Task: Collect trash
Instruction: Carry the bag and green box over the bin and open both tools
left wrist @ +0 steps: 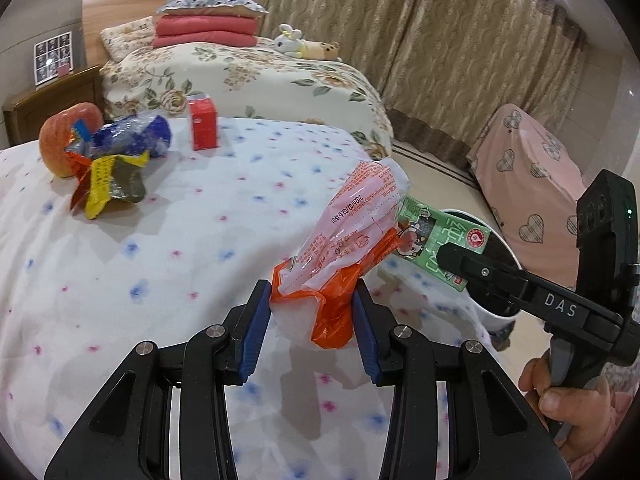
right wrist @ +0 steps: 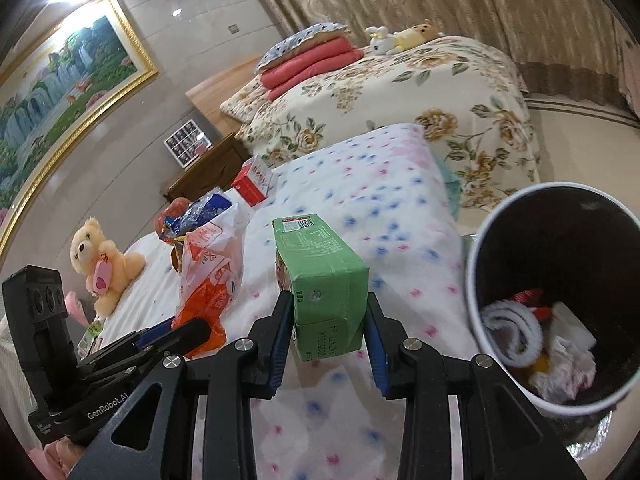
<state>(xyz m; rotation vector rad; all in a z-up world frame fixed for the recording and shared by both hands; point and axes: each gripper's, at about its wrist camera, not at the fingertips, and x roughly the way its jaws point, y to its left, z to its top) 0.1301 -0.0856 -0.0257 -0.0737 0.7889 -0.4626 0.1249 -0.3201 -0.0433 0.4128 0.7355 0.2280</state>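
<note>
My left gripper (left wrist: pixel 312 304) sits at the bottom centre of its own view, its jaws pinching a crumpled orange-and-white plastic bag (left wrist: pixel 352 236) that stands up above the blue pads and leans toward the right of the frame. In the right wrist view the same bag (right wrist: pixel 212 276) shows left of centre, held by the left gripper (right wrist: pixel 176 332) coming in from the lower left.

My right gripper (right wrist: pixel 330 332) has its jaws pressed onto the two sides of a green drink carton (right wrist: pixel 324 280), held clear above the dotted bedspread (right wrist: pixel 360 184). In the left view the carton (left wrist: pixel 436 240) appears just behind the bag, at centre right, with the right gripper (left wrist: pixel 452 260) reaching in from the right edge.

The white-rimmed trash bin (right wrist: pixel 472 280) fills the right side of the right view — open mouth tilted toward the camera, crumpled paper and other scraps inside.

Still on the bedspread, in the left view's upper left: a red carton (left wrist: pixel 204 126) standing upright, a blue wrapper (left wrist: pixel 132 138), a yellow wrapper (left wrist: pixel 110 178) and an apple (left wrist: pixel 60 140) bunched together — well apart from both grippers.
</note>
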